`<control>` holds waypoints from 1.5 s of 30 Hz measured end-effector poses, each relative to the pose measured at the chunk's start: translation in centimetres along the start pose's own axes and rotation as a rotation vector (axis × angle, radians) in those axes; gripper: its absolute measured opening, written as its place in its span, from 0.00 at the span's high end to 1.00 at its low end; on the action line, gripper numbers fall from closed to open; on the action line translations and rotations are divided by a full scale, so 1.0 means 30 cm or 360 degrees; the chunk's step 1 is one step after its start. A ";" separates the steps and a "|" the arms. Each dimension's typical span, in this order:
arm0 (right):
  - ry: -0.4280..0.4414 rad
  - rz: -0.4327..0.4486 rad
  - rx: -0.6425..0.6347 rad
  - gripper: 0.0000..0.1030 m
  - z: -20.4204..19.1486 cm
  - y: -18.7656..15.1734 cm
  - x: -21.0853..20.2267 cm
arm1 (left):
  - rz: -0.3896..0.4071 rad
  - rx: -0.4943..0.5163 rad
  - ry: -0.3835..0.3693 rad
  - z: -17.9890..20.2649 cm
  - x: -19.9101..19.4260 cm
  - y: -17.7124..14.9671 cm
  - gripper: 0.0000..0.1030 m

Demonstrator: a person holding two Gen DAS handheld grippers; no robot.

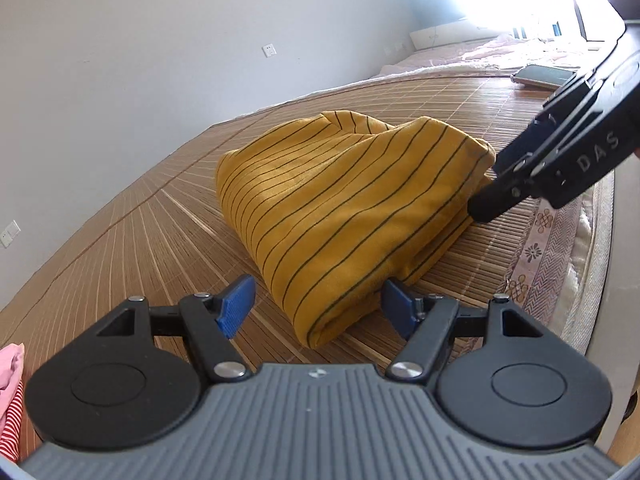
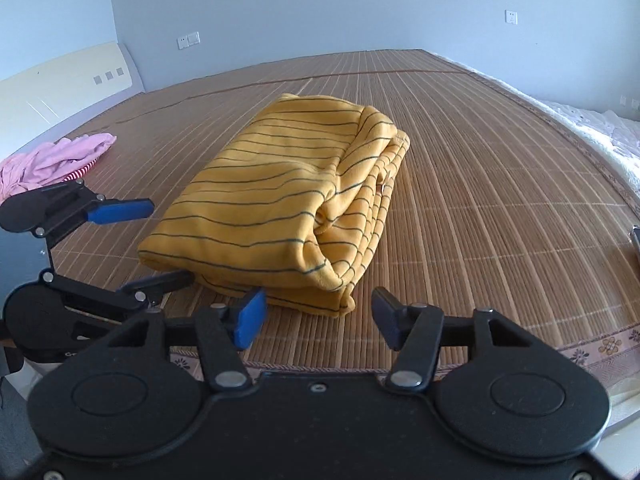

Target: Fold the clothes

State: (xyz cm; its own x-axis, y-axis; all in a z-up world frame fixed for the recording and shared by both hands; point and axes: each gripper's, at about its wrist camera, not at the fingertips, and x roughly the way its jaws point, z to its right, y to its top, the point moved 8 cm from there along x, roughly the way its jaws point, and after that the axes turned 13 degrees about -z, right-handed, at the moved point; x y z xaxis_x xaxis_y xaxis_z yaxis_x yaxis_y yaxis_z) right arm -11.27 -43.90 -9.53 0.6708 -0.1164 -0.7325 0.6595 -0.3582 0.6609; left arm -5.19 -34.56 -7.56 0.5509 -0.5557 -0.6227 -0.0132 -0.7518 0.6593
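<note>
A folded yellow garment with thin dark stripes [image 1: 340,200] [image 2: 280,196] lies on the bamboo mat [image 1: 140,240] [image 2: 480,200]. My left gripper [image 1: 318,308] [image 2: 171,240] is open, and the garment's near corner sits between its blue pads [image 1: 236,306]. In the right wrist view its lower finger touches the garment's bottom edge. My right gripper [image 2: 319,318] [image 1: 490,188] is open too, with its fingers just short of the folded end of the garment. In the left wrist view its dark fingertips [image 1: 482,208] rest against the garment's right side.
A pile of pink and red-striped clothes [image 2: 52,160] [image 1: 12,392] lies at the mat's edge near a cream headboard [image 2: 60,84]. A phone [image 1: 540,76] lies on the mat far off. Pink bedding [image 1: 480,52] and the patterned mattress edge [image 1: 560,240] border the mat.
</note>
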 end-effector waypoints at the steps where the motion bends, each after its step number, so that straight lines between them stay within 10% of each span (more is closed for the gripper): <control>1: -0.0012 0.0007 0.0008 0.65 0.003 0.000 0.015 | -0.0004 -0.0006 -0.0003 0.000 0.004 0.000 0.27; 6: -0.0020 0.0038 0.0027 0.82 0.026 -0.001 0.036 | -0.0034 -0.0013 0.0096 -0.013 0.021 -0.010 0.27; 18: 0.0067 -0.0009 0.0125 0.76 0.056 -0.006 0.022 | -0.0146 -0.0048 0.0104 -0.083 0.009 -0.084 0.26; 27: 0.0278 0.0136 0.0210 0.33 0.126 0.041 -0.189 | 0.0102 -0.0424 -0.0498 -0.187 -0.171 -0.029 0.26; 32: 0.0392 0.0100 0.0378 0.21 0.168 0.139 -0.067 | 0.0086 -0.0787 -0.0651 -0.299 -0.064 0.084 0.22; 45: 0.0810 -0.0029 0.0763 0.35 0.237 0.278 0.225 | -0.0244 -0.1190 -0.1035 -0.300 0.330 0.105 0.30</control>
State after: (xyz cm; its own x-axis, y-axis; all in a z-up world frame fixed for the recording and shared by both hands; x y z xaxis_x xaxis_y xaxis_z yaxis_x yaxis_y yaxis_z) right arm -3.66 -54.26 -10.12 0.8137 0.3001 -0.4978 0.5284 -0.7388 0.4183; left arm 7.73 -39.22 -7.85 -0.0633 -0.7255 -0.6853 0.6709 -0.5393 0.5090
